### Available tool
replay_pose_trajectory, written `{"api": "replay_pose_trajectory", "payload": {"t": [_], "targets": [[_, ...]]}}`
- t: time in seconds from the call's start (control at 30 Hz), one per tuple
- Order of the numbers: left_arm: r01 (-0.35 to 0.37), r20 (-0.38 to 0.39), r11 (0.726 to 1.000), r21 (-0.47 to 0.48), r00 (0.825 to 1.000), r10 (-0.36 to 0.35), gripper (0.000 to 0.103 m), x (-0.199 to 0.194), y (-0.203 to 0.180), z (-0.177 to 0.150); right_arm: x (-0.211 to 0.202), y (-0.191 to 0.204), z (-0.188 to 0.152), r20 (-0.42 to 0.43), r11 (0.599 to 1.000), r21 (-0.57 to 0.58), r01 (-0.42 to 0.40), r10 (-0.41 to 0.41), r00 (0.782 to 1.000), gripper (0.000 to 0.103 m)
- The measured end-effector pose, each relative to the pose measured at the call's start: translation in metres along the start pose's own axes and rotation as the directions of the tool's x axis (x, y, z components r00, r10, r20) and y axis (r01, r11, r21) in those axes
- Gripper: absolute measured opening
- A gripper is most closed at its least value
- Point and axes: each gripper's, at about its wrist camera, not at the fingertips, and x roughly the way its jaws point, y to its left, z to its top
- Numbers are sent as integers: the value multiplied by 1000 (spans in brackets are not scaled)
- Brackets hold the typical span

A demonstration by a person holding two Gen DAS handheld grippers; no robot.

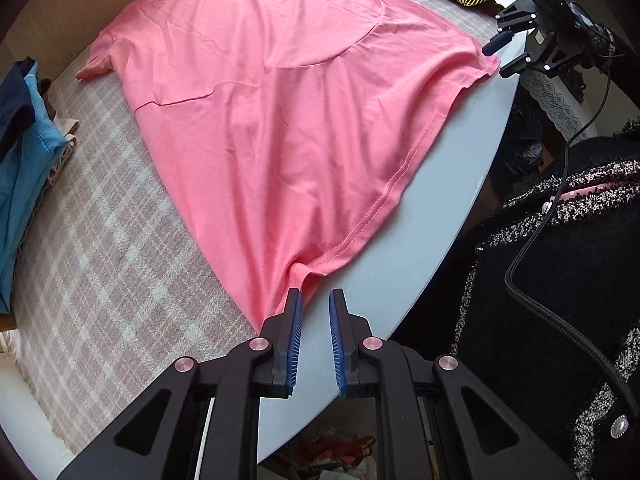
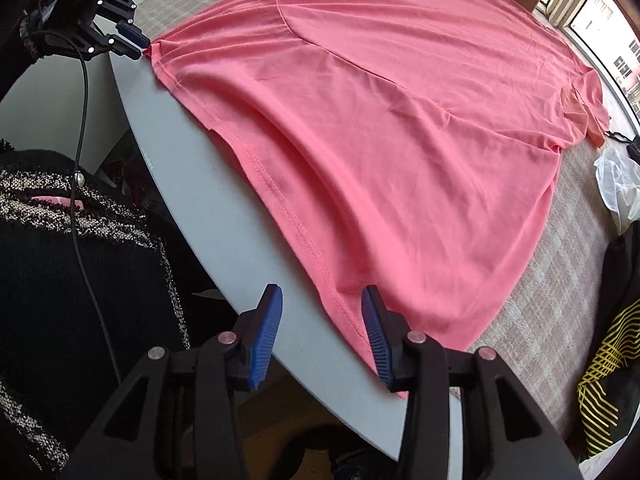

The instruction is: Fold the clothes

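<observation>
While the pink T-shirt (image 1: pixel 280 120) lies spread flat across the checked cloth (image 1: pixel 100 260) on the grey worktop (image 1: pixel 420 240), hem along the near edge and sleeves at the far side, you are at the laying-out step, not yet folding. Your left tongs (image 1: pixel 314 312) stand narrowly apart beside the near left hem corner, nothing pinched between the pads. Your right tongs (image 2: pixel 322 312) stand wider, straddling the hem at the right corner without pressing it. Next, I judge, you need a firm pinch on each hem corner, both layers together, then an even lift toward the collar. Keep clear of the folded blue garments (image 1: pixel 24 152) at far left.
</observation>
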Motion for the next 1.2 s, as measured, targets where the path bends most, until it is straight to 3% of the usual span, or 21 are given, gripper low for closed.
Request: {"api": "replay_pose_trajectory", "payload": {"t": [0.13, 0.17, 0.23, 0.43, 0.57, 0.8, 0.93, 1.07, 1.17, 1.2], "targets": [[-14, -8, 1000, 2, 1000, 14, 15, 14, 0, 9, -3, -17, -14, -10, 1000, 17, 13, -13, 1000, 37], [-22, -11, 1000, -4, 1000, 22, 15, 17, 1, 11, -1, -19, -14, -14, 1000, 21, 11, -10, 1000, 23], [-31, -20, 999, 3, 999, 32, 11, 18, 0, 8, 0, -19, -13, -23, 1000, 19, 15, -15, 1000, 5], [-49, -9, 999, 5, 999, 49, 7, 10, -1, 2, -5, -22, -13, -33, 999, 52, 15, -14, 999, 5], [-58, 24, 998, 29, 998, 58, 14, 5, -6, 4, -6, -22, -11, -42, 998, 54, 21, -19, 999, 5], [-29, 1, 996, 81, 1000, 29, 15, 24, -13, 14, -11, -24, -9, -50, 997, 68, 20, -16, 999, 5], [-18, -31, 995, 101, 999, 21, 2, 39, -20, 19, -14, -24, -10, -67, 998, 64, 29, -25, 997, 5], [50, -90, 991, 127, 995, -38, 2, 31, -25, -21, -21, -26, -20, -92, 996, 84, 27, -19, 996, 5], [24, -81, 998, 53, 997, -20, 7, 18, -15, -40, -37, -37, -31, -43, 985, 171, 15, -8, 999, 6], [9, -65, 1000, 16, 998, -8, 14, 14, -9, -44, -44, -43, -36, -18, 976, 220, 1, 3, 1000, 7]]}}
